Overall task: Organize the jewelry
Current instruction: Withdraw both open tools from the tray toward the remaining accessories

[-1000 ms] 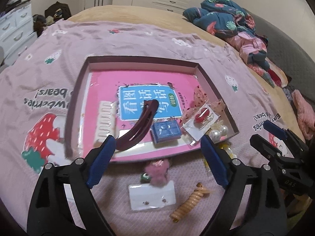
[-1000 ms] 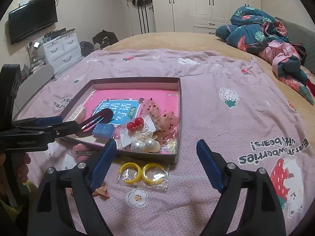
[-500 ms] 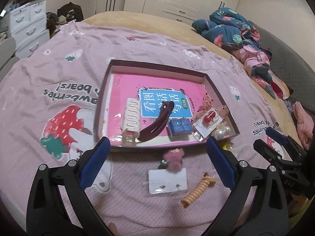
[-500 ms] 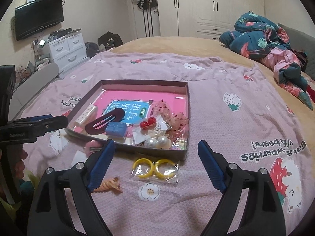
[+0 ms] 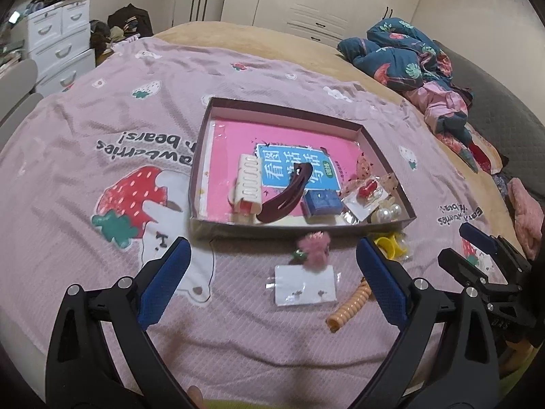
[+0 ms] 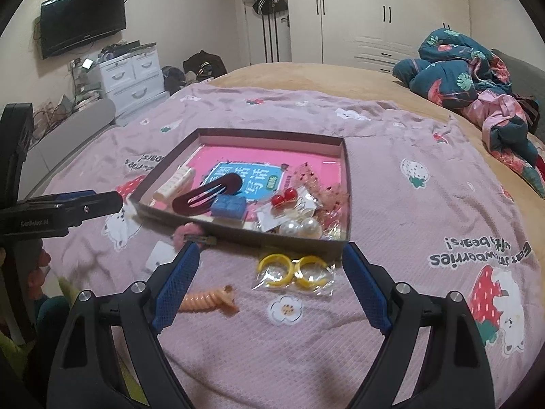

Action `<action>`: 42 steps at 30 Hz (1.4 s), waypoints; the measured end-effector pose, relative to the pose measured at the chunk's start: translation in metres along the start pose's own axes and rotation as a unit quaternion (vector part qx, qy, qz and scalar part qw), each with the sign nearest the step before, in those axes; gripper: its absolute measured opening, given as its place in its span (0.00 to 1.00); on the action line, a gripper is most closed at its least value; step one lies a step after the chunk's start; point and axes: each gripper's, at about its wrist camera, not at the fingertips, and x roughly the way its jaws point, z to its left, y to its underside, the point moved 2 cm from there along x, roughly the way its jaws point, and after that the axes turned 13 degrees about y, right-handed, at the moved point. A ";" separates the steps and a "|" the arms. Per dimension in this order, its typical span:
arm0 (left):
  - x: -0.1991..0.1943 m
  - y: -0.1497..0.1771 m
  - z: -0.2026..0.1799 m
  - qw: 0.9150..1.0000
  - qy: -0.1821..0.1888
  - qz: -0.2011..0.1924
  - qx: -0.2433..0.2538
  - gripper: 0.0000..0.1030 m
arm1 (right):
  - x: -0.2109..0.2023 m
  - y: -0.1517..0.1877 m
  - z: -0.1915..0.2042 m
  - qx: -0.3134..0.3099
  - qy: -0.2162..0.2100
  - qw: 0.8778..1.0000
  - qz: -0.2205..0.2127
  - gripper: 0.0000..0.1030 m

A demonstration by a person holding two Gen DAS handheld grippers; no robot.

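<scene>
Left gripper [image 5: 272, 272]: hovering over the near part of the bed, jaws spread wide and gripping nothing.
Right gripper [image 6: 270, 272]: hanging just right of the left one, jaws wide apart and empty.
Tray [image 5: 201, 156]: a shallow brown box lying on the pink strawberry blanket [image 5: 102, 129], lined with a pink book cover.
Inside tray: a dark red hair clip [image 5: 289, 192] is lying diagonally, between a cream comb clip [image 5: 248, 185] on its left and a blue box [image 5: 322, 202] on its right; red bead earrings [image 6: 283, 197] and pearl earrings [image 6: 301, 227] are sitting in the near right corner.
Outside tray: a pink fluffy clip [image 5: 315, 250], a white earring card [image 5: 305, 289], an orange spiral hair tie [image 5: 349, 308] and bagged yellow hoops [image 6: 293, 269] are lying on the blanket just near the tray's near wall.
</scene>
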 end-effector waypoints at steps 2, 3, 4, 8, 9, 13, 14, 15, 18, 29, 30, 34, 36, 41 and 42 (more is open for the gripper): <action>-0.003 0.003 0.002 1.000 0.000 0.000 -0.003 0.88 | -0.001 0.002 0.003 -0.002 -0.003 1.000 0.001 0.82; -0.004 0.005 0.002 1.000 0.000 0.001 -0.003 0.88 | -0.002 0.003 0.005 -0.005 -0.004 1.000 0.002 0.82; -0.005 0.005 0.002 1.000 0.000 0.000 -0.004 0.88 | -0.002 0.005 0.007 -0.006 -0.006 1.000 0.003 0.82; -0.011 0.011 0.004 1.000 -0.005 0.000 -0.002 0.89 | -0.005 0.009 0.015 -0.015 -0.013 1.000 0.004 0.82; -0.012 0.012 0.004 1.000 -0.007 0.000 -0.001 0.89 | -0.004 0.011 0.016 -0.016 -0.015 1.000 0.005 0.82; -0.016 0.018 0.006 1.000 -0.014 0.002 0.000 0.89 | -0.004 0.017 0.025 -0.024 -0.025 0.999 0.010 0.82; -0.016 0.020 0.006 1.000 -0.017 0.003 0.001 0.89 | -0.004 0.019 0.026 -0.025 -0.027 0.999 0.010 0.82; -0.017 0.021 0.007 1.000 -0.019 0.004 0.001 0.89 | -0.004 0.021 0.028 -0.027 -0.030 0.999 0.012 0.82; -0.017 0.026 0.007 1.000 -0.022 0.008 0.001 0.89 | -0.003 0.024 0.032 -0.030 -0.036 0.999 0.014 0.82; -0.011 0.035 0.004 0.999 -0.038 0.021 0.004 0.89 | 0.007 0.038 0.037 -0.036 -0.049 0.998 0.027 0.82; -0.009 0.036 0.004 0.999 -0.041 0.023 0.003 0.89 | 0.009 0.039 0.037 -0.037 -0.049 0.998 0.029 0.83; -0.003 0.040 0.005 0.998 -0.045 0.033 0.002 0.89 | 0.016 0.045 0.035 -0.039 -0.053 0.997 0.038 0.83; 0.001 0.042 0.004 0.998 -0.047 0.038 0.002 0.89 | 0.019 0.047 0.035 -0.039 -0.055 0.997 0.043 0.83; 0.008 0.044 0.004 0.998 -0.050 0.048 0.001 0.89 | 0.028 0.054 0.039 -0.041 -0.069 0.995 0.056 0.87; 0.009 0.045 0.005 0.997 -0.051 0.049 0.000 0.89 | 0.030 0.056 0.041 -0.041 -0.072 0.995 0.057 0.89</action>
